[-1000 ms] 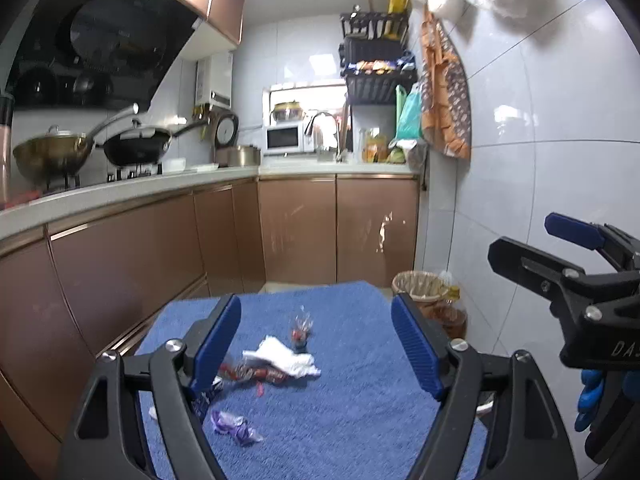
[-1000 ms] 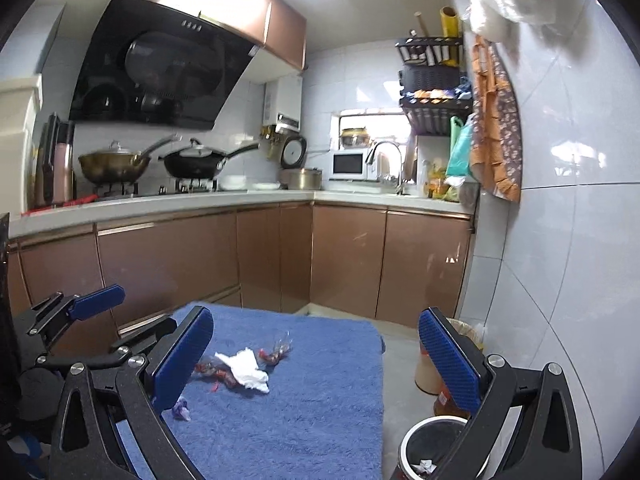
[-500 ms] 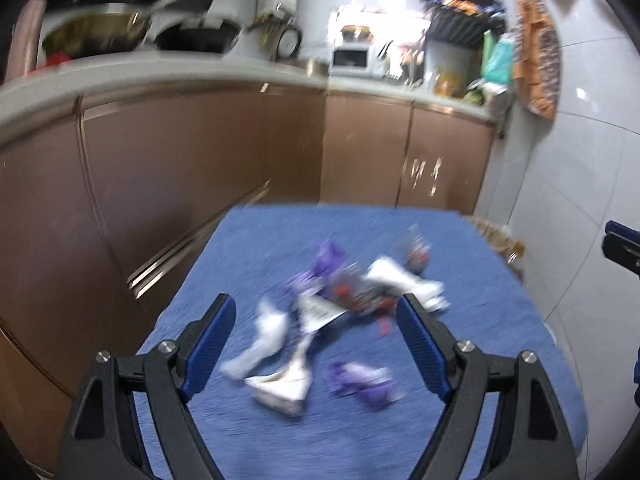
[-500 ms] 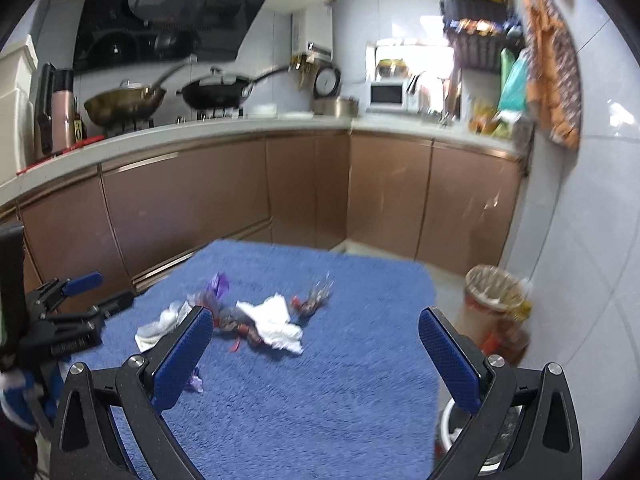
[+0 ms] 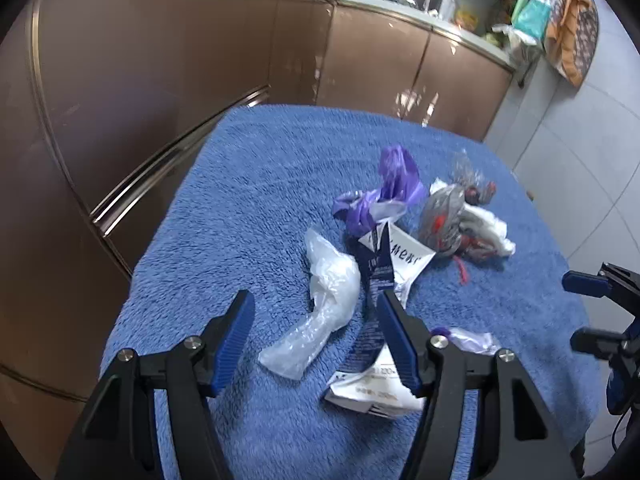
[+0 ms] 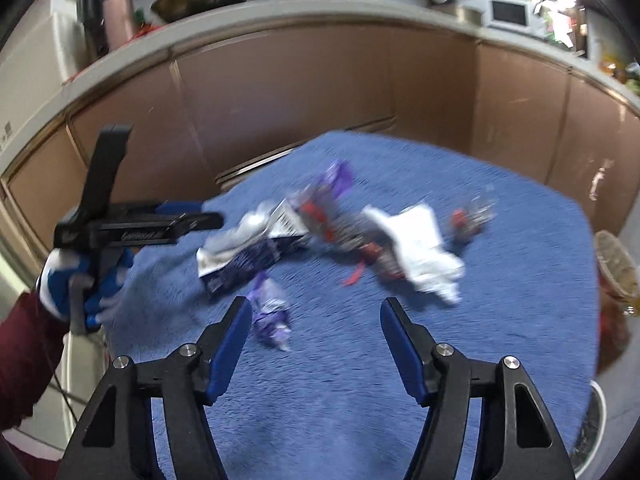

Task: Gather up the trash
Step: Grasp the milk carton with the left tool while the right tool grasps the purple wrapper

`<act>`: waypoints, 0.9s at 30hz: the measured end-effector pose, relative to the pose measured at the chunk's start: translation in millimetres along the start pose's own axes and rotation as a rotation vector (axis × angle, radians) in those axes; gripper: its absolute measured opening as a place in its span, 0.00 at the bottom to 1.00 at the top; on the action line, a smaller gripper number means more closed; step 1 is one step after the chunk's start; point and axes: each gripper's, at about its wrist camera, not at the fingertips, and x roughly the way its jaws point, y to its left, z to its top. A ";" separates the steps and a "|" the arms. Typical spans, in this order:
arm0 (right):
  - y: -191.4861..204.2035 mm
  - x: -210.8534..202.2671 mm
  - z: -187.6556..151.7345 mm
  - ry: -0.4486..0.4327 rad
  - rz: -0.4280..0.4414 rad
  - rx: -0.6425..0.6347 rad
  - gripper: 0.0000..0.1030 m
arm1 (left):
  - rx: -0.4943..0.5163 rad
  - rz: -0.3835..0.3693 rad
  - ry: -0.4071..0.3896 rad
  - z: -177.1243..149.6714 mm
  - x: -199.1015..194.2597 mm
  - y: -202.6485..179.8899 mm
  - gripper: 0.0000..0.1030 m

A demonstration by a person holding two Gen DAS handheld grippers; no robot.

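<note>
Trash lies on a blue towel-covered table [image 5: 248,208]. In the left wrist view my left gripper [image 5: 314,320] is open, its fingers on either side of a clear crumpled plastic bag [image 5: 328,300]. Beside it lie a navy and white wrapper [image 5: 384,276], a purple wrapper [image 5: 384,196], a grey and red wrapper [image 5: 444,220] and a white tissue [image 5: 488,232]. In the right wrist view my right gripper [image 6: 316,320] is open above the towel [image 6: 500,340], close to a small purple wrapper [image 6: 270,316]. The white tissue [image 6: 424,256] lies beyond it.
Brown kitchen cabinets [image 5: 140,80] stand left and behind the table. A wicker basket [image 6: 616,268] sits on the floor at the right, and the rim of a bin [image 6: 592,432] shows below the table's right edge. The white tiled wall [image 5: 580,140] is at the right.
Both grippers have tilted down and moved closer to the trash. The left gripper now straddles the clear plastic bag; the right one has come down near the small purple wrapper.
</note>
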 end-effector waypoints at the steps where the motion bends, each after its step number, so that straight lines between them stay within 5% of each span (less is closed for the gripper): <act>1: 0.3 4.9 -0.6 0.009 0.009 -0.002 0.62 | 0.007 -0.009 0.008 0.7 3.2 -1.1 0.60; 9: -16.0 26.0 -4.4 0.048 0.019 0.032 0.62 | 0.121 -0.122 -0.015 1.4 -5.7 -32.8 0.59; 12: -29.9 26.3 -4.5 0.050 0.004 0.060 0.62 | 0.169 -0.158 0.008 2.7 -1.1 -49.0 0.50; 19: -45.2 26.1 -6.9 0.055 -0.001 0.080 0.61 | 0.147 -0.126 0.123 4.3 36.2 -46.1 0.38; 27: -24.4 46.7 -6.9 0.092 0.119 0.026 0.55 | 0.166 -0.097 0.174 -1.3 52.4 -48.7 0.31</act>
